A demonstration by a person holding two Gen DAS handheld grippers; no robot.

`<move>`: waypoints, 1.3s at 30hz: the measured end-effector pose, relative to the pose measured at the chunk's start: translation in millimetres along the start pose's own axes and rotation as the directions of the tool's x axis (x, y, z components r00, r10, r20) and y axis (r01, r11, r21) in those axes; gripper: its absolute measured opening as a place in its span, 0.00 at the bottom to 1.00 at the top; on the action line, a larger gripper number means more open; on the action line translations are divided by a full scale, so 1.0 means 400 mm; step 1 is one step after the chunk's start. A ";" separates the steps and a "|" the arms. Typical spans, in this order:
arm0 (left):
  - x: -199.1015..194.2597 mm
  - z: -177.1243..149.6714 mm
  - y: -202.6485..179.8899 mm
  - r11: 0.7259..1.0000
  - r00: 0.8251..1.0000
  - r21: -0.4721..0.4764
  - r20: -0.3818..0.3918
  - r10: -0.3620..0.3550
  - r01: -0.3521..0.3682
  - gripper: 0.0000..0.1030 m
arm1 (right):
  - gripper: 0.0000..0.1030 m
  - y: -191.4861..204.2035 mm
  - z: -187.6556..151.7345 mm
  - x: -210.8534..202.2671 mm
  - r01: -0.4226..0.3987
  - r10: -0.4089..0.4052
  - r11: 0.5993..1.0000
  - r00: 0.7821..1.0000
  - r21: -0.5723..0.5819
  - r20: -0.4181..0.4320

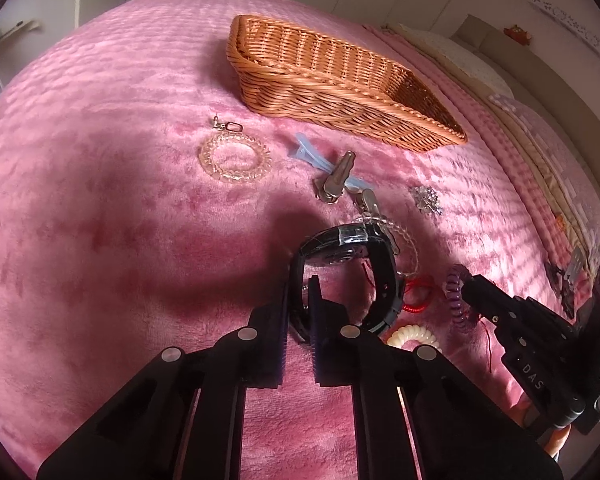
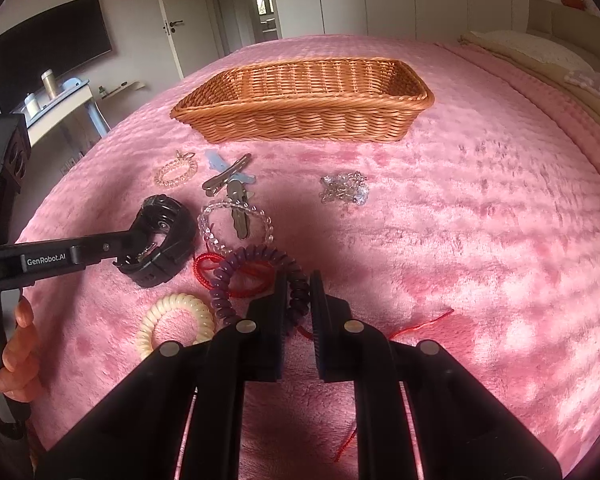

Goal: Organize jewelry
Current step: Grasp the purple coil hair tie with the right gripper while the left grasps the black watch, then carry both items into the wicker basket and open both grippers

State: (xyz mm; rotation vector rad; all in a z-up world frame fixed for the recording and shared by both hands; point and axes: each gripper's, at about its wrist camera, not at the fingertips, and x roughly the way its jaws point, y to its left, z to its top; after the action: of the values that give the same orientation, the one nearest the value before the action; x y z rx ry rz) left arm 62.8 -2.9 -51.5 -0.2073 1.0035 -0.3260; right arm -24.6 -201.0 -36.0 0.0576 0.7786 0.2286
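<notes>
Jewelry handles differently: my left claw (image 1: 300,280) pinches the stiff, heavier watch (image 1: 348,248) strap; my right claw (image 2: 299,280) nips the springy purple coil tie (image 2: 256,258).

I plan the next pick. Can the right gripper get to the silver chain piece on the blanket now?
Probably not yet: the right gripper is shut on the purple coil tie. The path to the silver chain piece over the pink blanket looks free.

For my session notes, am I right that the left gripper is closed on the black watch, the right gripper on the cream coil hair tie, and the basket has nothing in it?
Only the tie is wrong: the right wrist view shows the right gripper closed on the purple coil hair tie; the cream coil hair tie lies free. The left gripper does hold the black watch, and the basket looks empty.
</notes>
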 end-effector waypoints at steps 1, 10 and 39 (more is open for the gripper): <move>-0.004 -0.003 -0.002 1.000 1.000 0.006 0.011 0.003 -0.003 0.04 | 0.09 -0.003 0.001 -0.008 -0.008 0.008 1.000 1.000 0.005 0.010; -0.095 -0.006 -0.001 0.998 0.985 -0.030 0.165 -0.046 0.052 0.04 | 0.09 0.012 0.039 -0.061 0.002 -0.001 1.000 0.998 -0.007 0.066; 0.183 0.507 -0.069 0.997 0.983 0.041 0.174 0.053 -0.061 0.08 | 0.09 -0.110 0.536 0.377 0.122 -0.117 0.991 0.989 0.051 -0.093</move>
State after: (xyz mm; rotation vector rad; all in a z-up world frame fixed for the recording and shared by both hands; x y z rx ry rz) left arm 266.9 -50.9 5.7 -0.1612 0.8279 -0.2736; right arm 237.6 -202.8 6.6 0.0547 0.8753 0.0958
